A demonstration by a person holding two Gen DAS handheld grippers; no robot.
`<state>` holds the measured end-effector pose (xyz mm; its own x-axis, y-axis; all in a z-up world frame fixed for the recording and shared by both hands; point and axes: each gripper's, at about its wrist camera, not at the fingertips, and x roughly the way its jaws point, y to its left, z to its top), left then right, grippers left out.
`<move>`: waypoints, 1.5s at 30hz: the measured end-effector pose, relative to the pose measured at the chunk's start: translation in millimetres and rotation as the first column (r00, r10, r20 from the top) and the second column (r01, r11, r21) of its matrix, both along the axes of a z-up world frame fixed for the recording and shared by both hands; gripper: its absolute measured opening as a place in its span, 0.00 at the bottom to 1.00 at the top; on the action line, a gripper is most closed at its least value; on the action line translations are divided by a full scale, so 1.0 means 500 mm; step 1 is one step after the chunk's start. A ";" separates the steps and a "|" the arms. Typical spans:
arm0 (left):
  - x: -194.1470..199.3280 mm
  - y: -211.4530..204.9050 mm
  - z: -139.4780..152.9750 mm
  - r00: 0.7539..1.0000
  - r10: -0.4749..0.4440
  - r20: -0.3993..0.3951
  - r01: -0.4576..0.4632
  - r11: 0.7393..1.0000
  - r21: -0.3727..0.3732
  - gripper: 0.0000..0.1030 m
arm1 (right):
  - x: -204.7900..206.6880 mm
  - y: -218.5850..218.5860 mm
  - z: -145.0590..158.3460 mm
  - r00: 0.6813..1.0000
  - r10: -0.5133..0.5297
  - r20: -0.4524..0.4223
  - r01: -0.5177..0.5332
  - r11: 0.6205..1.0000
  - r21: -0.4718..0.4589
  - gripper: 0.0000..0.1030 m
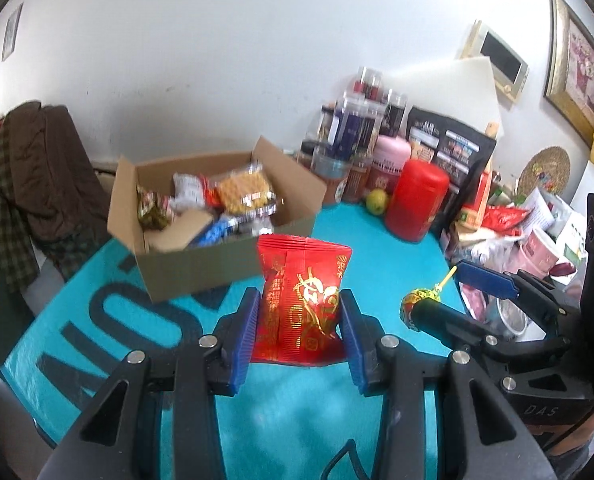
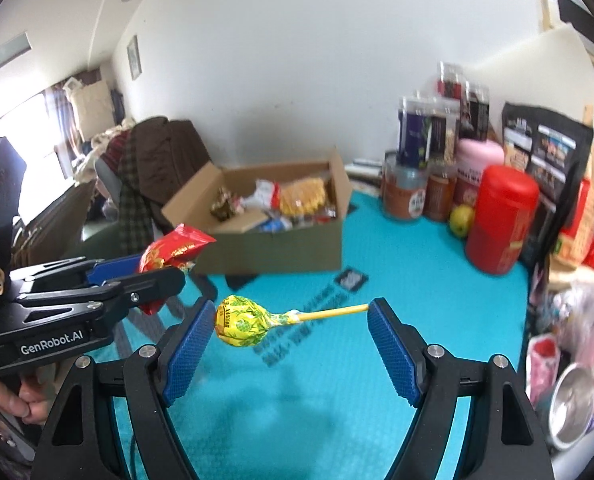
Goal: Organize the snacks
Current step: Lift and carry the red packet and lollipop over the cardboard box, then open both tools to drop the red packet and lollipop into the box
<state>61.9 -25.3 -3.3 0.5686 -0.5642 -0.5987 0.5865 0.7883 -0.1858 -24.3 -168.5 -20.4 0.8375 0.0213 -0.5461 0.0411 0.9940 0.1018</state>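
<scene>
My left gripper (image 1: 299,312) is shut on a red snack packet with gold print (image 1: 303,300) and holds it above the teal mat, short of the cardboard box (image 1: 213,216) that holds several snacks. My right gripper (image 2: 291,316) is shut on a yellow-wrapped lollipop (image 2: 243,322), pinched lengthwise: the head touches the left pad, the stick tip the right pad. The lollipop (image 1: 421,300) and right gripper (image 1: 445,288) also show in the left wrist view. The left gripper (image 2: 145,276) with the red packet (image 2: 173,252) shows in the right wrist view, near the box (image 2: 273,216).
A teal mat (image 2: 397,280) with dark lettering covers the table. At the back right stand jars (image 1: 361,128), a red canister (image 1: 417,200), a yellow-green fruit (image 1: 377,200) and a black bag (image 1: 457,148). More packets and a metal can (image 2: 573,404) crowd the right edge. A brown coat (image 1: 45,168) hangs left.
</scene>
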 end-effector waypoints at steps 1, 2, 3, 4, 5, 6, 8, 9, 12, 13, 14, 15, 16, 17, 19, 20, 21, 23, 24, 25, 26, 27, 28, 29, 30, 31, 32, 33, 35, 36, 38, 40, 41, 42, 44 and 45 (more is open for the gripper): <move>0.005 0.000 0.008 1.000 0.001 0.009 -0.001 1.000 -0.005 0.38 | 0.005 0.001 0.009 1.000 0.007 0.008 -0.007 1.000 -0.002 0.77; 0.010 0.001 0.014 1.000 0.000 0.015 0.000 1.000 -0.012 0.38 | 0.010 0.001 0.016 1.000 0.012 0.015 -0.012 1.000 -0.005 0.77; 0.016 0.001 0.022 1.000 -0.002 0.022 0.002 1.000 -0.020 0.38 | 0.016 0.000 0.024 1.000 0.017 0.022 -0.017 1.000 -0.009 0.77; 0.020 0.001 0.026 1.000 -0.003 0.026 0.004 1.000 -0.024 0.38 | 0.023 0.001 0.031 0.999 0.020 0.028 -0.020 1.000 -0.014 0.77; 0.027 0.001 0.033 0.999 -0.003 0.034 0.004 1.000 -0.031 0.38 | 0.029 0.001 0.037 0.999 0.023 0.035 -0.022 1.000 -0.019 0.77; 0.032 0.001 0.039 0.999 0.000 0.040 0.002 0.999 -0.034 0.38 | 0.035 0.003 0.042 0.999 0.027 0.040 -0.026 0.999 -0.024 0.77; 0.048 -0.001 0.051 0.998 0.001 0.056 0.001 0.999 -0.042 0.38 | 0.055 0.005 0.056 0.998 0.039 0.054 -0.038 0.999 -0.024 0.77; 0.053 -0.001 0.055 0.998 0.001 0.060 0.001 0.999 -0.044 0.38 | 0.061 0.002 0.060 0.997 0.043 0.057 -0.042 0.999 -0.022 0.77; 0.079 -0.002 0.067 0.997 0.005 0.072 -0.001 0.998 -0.056 0.38 | 0.096 -0.001 0.077 0.996 0.052 0.071 -0.051 0.999 -0.018 0.77; 0.091 -0.002 0.071 0.997 0.010 0.076 -0.005 0.998 -0.060 0.38 | 0.104 -0.001 0.082 0.996 0.055 0.075 -0.053 0.998 -0.020 0.77; 0.101 -0.002 0.074 0.997 0.013 0.079 -0.008 0.998 -0.062 0.38 | 0.113 -0.001 0.087 0.995 0.057 0.080 -0.055 0.998 -0.022 0.77; 0.111 -0.003 0.076 0.997 0.016 0.081 -0.011 0.998 -0.064 0.38 | 0.123 -0.002 0.091 0.995 0.059 0.085 -0.058 0.998 -0.025 0.77; 0.122 -0.003 0.078 0.996 0.019 0.083 -0.013 0.998 -0.067 0.38 | 0.137 -0.004 0.095 0.994 0.064 0.090 -0.062 0.998 -0.027 0.77; 0.131 -0.004 0.080 0.996 0.021 0.084 -0.015 0.998 -0.068 0.38 | 0.148 -0.005 0.099 0.993 0.067 0.093 -0.064 0.998 -0.028 0.77; 0.151 -0.005 0.083 0.995 0.029 0.091 -0.022 0.997 -0.069 0.38 | 0.172 -0.010 0.106 0.993 0.070 0.099 -0.068 0.997 -0.030 0.77; 0.167 -0.006 0.085 0.995 0.035 0.097 -0.028 0.997 -0.067 0.38 | 0.182 -0.011 0.108 0.992 0.073 0.101 -0.070 0.997 -0.032 0.77; 0.180 -0.006 0.086 0.994 0.039 0.099 -0.033 0.997 -0.067 0.38 | 0.194 -0.013 0.110 0.992 0.074 0.101 -0.071 0.997 -0.034 0.77; 0.204 -0.008 0.086 0.994 0.048 0.103 -0.041 0.997 -0.065 0.38 | 0.223 -0.017 0.113 0.992 0.081 0.100 -0.078 0.996 -0.039 0.77; 0.219 -0.009 0.086 0.993 0.053 0.105 -0.046 0.997 -0.064 0.38 | 0.239 -0.019 0.114 0.992 0.083 0.098 -0.080 0.996 -0.040 0.77; 0.231 -0.010 0.086 0.993 0.057 0.108 -0.050 0.997 -0.063 0.38 | 0.252 -0.021 0.114 0.991 0.087 0.098 -0.083 0.996 -0.042 0.77; 0.242 -0.011 0.085 0.992 0.060 0.109 -0.053 0.997 -0.062 0.38 | 0.265 -0.022 0.114 0.991 0.090 0.099 -0.086 0.995 -0.046 0.77; 0.254 -0.012 0.085 0.992 0.063 0.109 -0.056 0.997 -0.061 0.38 | 0.276 -0.023 0.114 0.991 0.090 0.100 -0.086 0.995 -0.049 0.77; 0.270 -0.013 0.084 0.992 0.065 0.110 -0.058 0.996 -0.060 0.38 | 0.292 -0.025 0.114 0.991 0.092 0.099 -0.087 0.995 -0.053 0.77; 0.283 -0.014 0.083 0.992 0.067 0.111 -0.060 0.996 -0.060 0.38 | 0.305 -0.026 0.114 0.990 0.095 0.101 -0.089 0.994 -0.056 0.77; 0.296 -0.016 0.083 0.991 0.070 0.114 -0.064 0.996 -0.058 0.38 | 0.319 -0.027 0.112 0.990 0.097 0.103 -0.091 0.994 -0.058 0.77; 0.309 -0.017 0.081 0.990 0.075 0.117 -0.069 0.996 -0.053 0.38 | 0.330 -0.030 0.111 0.990 0.098 0.101 -0.092 0.994 -0.059 0.77; 0.321 -0.018 0.080 0.990 0.079 0.119 -0.073 0.996 -0.049 0.38 | 0.345 -0.031 0.109 0.990 0.100 0.100 -0.094 0.994 -0.059 0.77; 0.334 -0.020 0.079 0.989 0.082 0.122 -0.077 0.996 -0.046 0.38 | 0.357 -0.033 0.109 0.990 0.103 0.099 -0.098 0.993 -0.059 0.77; 0.359 -0.022 0.077 0.988 0.091 0.125 -0.087 0.995 -0.040 0.38 | 0.385 -0.034 0.106 0.989 0.111 0.095 -0.106 0.993 -0.059 0.77; 0.374 -0.023 0.075 0.987 0.097 0.127 -0.093 0.995 -0.038 0.38 | 0.397 -0.036 0.105 0.989 0.115 0.095 -0.110 0.992 -0.058 0.77; 0.399 -0.025 0.072 0.986 0.109 0.126 -0.105 0.994 -0.031 0.38 | 0.427 -0.037 0.100 0.988 0.127 0.088 -0.122 0.991 -0.056 0.77; 0.427 -0.028 0.064 0.986 0.117 0.121 -0.115 0.993 -0.023 0.38 | 0.453 -0.040 0.095 0.988 0.133 0.084 -0.130 0.990 -0.047 0.77; 0.440 -0.030 0.059 0.986 0.121 0.117 -0.120 0.993 -0.019 0.38 | 0.466 -0.041 0.093 0.987 0.136 0.080 -0.133 0.990 -0.041 0.77; 0.448 -0.031 0.055 0.986 0.123 0.114 -0.122 0.992 -0.017 0.38 | 0.475 -0.041 0.090 0.987 0.139 0.080 -0.137 0.990 -0.036 0.77; 0.477 -0.033 0.039 0.987 0.131 0.095 -0.131 0.991 -0.007 0.38 | 0.499 -0.042 0.081 0.987 0.146 0.070 -0.145 0.989 -0.031 0.77; 0.490 -0.033 0.031 0.987 0.137 0.083 -0.137 0.991 -0.008 0.38 | 0.510 -0.042 0.076 0.987 0.149 0.064 -0.147 0.989 -0.029 0.77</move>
<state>306.8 -41.7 12.3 0.6879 -0.4791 -0.5452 0.4868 0.8617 -0.1430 230.4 -189.6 17.8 0.8603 0.1352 -0.4915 -0.1124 0.9908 0.0757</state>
